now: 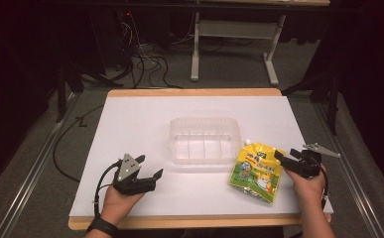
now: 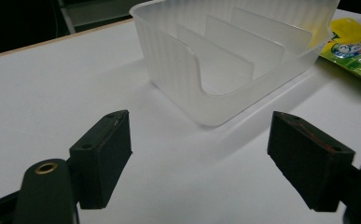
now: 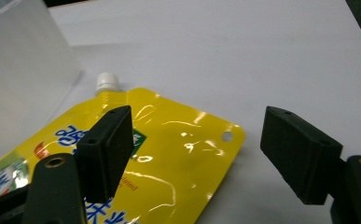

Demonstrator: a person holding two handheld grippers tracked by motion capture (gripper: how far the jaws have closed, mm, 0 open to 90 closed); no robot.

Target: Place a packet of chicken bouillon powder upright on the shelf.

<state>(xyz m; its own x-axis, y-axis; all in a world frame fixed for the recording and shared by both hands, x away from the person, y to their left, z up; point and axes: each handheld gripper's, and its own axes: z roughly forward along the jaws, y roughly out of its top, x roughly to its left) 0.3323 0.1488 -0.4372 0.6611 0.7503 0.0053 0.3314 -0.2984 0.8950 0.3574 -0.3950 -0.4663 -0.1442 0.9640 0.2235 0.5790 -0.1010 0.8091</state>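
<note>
A yellow spouted pouch (image 1: 257,171) with a white cap lies flat on the white table, just right of a clear plastic bin (image 1: 205,140). My right gripper (image 1: 285,154) hovers at the pouch's top right corner, open, with one jaw over the pouch (image 3: 169,154) and the other over bare table. My left gripper (image 1: 150,166) rests at the front left, open and empty, pointing toward the bin (image 2: 225,60), whose inner dividers stand upright. The pouch's edge (image 2: 355,49) peeks from behind the bin.
The white sheet (image 1: 140,124) covers a wooden table top. Cables (image 1: 145,59) and a white frame's legs (image 1: 195,54) stand on the floor beyond the far edge. Metal rails (image 1: 35,163) run along both sides.
</note>
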